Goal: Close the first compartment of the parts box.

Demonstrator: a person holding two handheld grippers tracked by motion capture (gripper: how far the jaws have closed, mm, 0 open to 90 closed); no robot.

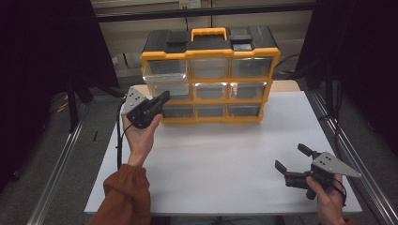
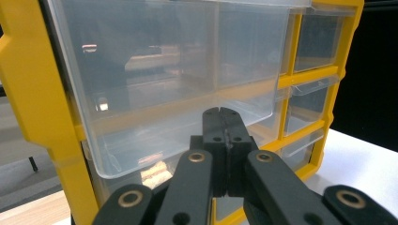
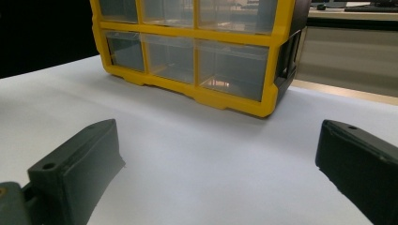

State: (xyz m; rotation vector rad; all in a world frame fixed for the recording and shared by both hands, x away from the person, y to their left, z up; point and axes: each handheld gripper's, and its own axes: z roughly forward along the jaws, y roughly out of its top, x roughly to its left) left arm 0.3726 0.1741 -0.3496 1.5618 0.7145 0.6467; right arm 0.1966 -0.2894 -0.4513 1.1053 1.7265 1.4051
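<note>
- The white table (image 1: 225, 159) carries a yellow-framed organizer (image 1: 210, 75) at its far edge, a three-by-three grid of clear drawers, standing upright with its handle on top.
- The drawer you are working is the top-left drawer (image 1: 165, 77). It sticks out of the frame toward you, well proud of its neighbours, and it looks empty as far as the clear plastic lets you judge.
- Your left gripper (image 1: 162, 99) sits just under and in front of that drawer's lower lip. In the left gripper view the left gripper (image 2: 222, 123) has its jaws pressed together; whether a thin edge of the drawer lip (image 2: 187, 154) is pinched between them, you cannot tell.
- If you mean to slide the drawer, I judge that you should keep the pull or push straight along the drawer's runners. A sideways tug would likely skew it in the frame and jam it.
- Keep the wrist level, so the drawer front doesn't dip as more of it hangs free.
- Your right gripper (image 1: 293, 165) rests low at the near right corner of the table, well apart from the organizer, jaws spread wide and holding nothing.
- Consider bringing that right gripper up against the frame: the organizer seems light and could slide on the table.
</note>
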